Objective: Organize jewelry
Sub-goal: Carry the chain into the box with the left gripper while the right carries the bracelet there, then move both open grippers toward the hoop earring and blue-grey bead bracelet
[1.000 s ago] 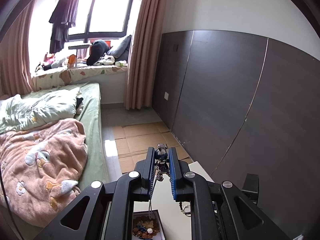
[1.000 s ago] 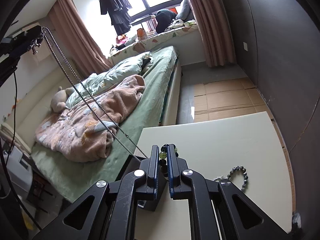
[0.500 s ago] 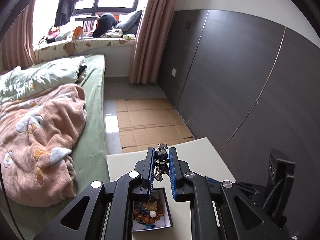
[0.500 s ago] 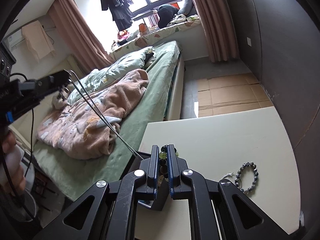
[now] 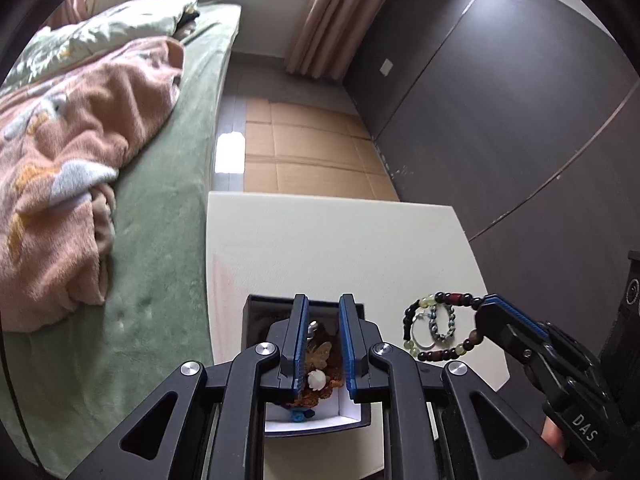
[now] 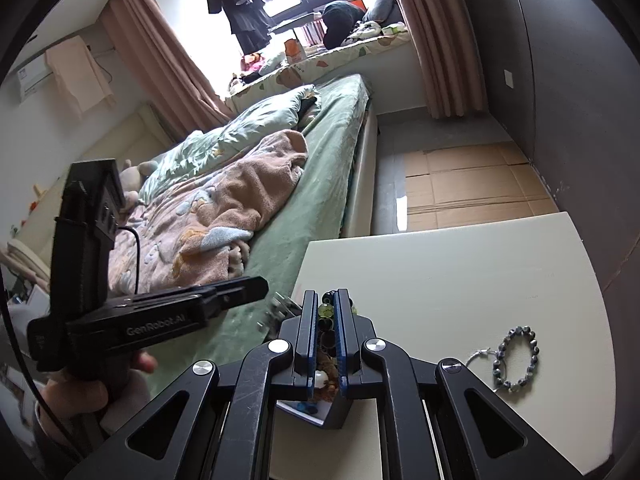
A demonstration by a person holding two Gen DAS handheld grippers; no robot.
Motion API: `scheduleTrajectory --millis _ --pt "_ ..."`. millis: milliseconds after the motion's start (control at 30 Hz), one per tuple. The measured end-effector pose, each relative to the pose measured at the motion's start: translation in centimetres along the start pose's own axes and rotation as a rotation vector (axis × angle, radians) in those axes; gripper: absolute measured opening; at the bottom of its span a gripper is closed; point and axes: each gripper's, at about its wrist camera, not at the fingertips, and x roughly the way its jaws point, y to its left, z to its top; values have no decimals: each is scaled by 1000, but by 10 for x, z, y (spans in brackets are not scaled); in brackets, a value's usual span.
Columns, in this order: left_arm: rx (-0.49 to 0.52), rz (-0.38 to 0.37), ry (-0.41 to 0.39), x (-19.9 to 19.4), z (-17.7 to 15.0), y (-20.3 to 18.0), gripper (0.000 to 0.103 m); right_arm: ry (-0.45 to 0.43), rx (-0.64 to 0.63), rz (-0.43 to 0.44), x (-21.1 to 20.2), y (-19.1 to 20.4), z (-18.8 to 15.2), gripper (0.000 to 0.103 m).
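Observation:
A dark jewelry box point(image 5: 306, 360) with a white lining stands near the front left of the cream table point(image 5: 340, 248); it holds brown beads, a gold butterfly and a white pearl. My left gripper point(image 5: 323, 312) hovers right over the box, jaws slightly apart, nothing clearly between them. My right gripper point(image 6: 326, 304) is shut on a bracelet of dark, red and green beads point(image 5: 440, 328), held in the air beside the box point(image 6: 316, 400). A grey bead bracelet point(image 6: 516, 360) and a silver hoop point(image 6: 482, 358) lie on the table at the right.
A bed with a green sheet point(image 5: 160, 208) and a pink blanket point(image 5: 72, 152) runs along the table's left side. A dark panelled wall point(image 5: 520, 100) stands at the right. Cardboard sheets point(image 5: 308, 152) cover the floor beyond the table.
My left gripper has come down over the box; the silver chain that hung from it is no longer in its jaws. My right gripper still holds the bead bracelet.

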Motion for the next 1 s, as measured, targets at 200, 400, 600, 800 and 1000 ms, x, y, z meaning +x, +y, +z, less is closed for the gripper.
scheduleTrajectory --millis 200,400,600,800,1000 --pt "-69 16 -47 -13 -8 29 76 30 -11 26 15 6 -3 9" --pt "-95 58 -79 -32 -14 50 76 79 9 68 40 13 -8 9" --pt "-118 73 -83 -37 -18 61 76 176 58 52 68 9 -15 31" --pt "-67 67 -84 -34 -19 43 76 166 117 42 49 -18 -21 49" --pt "-4 28 -83 -26 -18 13 94 122 168 -25 12 -55 -21 50"
